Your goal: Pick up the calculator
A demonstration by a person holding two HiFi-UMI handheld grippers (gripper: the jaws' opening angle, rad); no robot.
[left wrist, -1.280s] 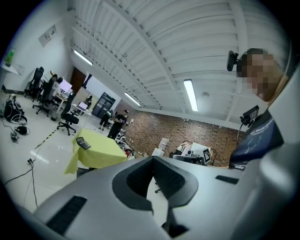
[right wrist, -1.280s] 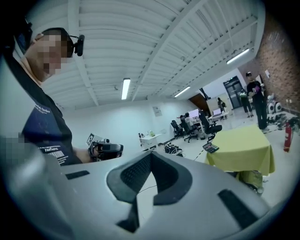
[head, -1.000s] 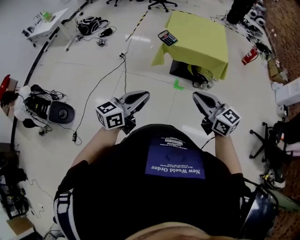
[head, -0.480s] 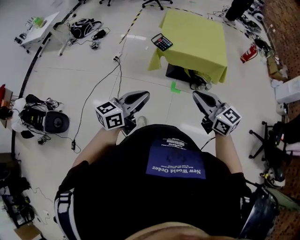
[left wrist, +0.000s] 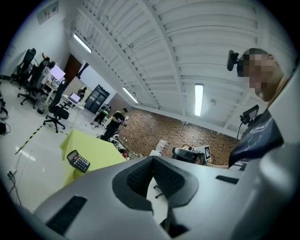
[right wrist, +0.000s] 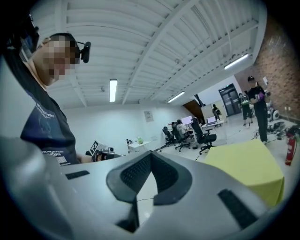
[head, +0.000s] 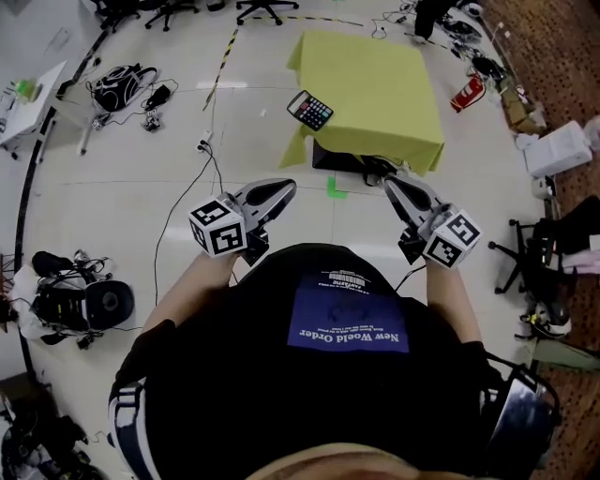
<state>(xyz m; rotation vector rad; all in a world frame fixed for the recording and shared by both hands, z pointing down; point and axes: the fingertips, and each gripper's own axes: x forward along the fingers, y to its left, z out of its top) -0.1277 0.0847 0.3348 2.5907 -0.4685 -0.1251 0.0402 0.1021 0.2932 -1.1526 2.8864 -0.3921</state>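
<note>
- Here, the left tongs (head: 284, 187) and the right tongs (head: 391, 186) are both clenched, with nothing between them.
- The calculator (head: 309, 110) lies well ahead of the left tongs, on the yellow desk's (head: 375, 75) edge.

One calculator (head: 309, 110) is counted, and one table (head: 375, 66) under a yellow cloth. Two grippers are counted, the left gripper (head: 284, 187) and the right gripper (head: 392, 186). Two marker cubes are counted, one cube (head: 218, 230) on the left and one (head: 452, 239) on the right. One red fire extinguisher (head: 466, 93), one green tape mark (head: 336, 188) and one white desk (head: 28, 89) are also counted. The office chairs (head: 263, 7) at the edges cannot be counted surely.
</note>
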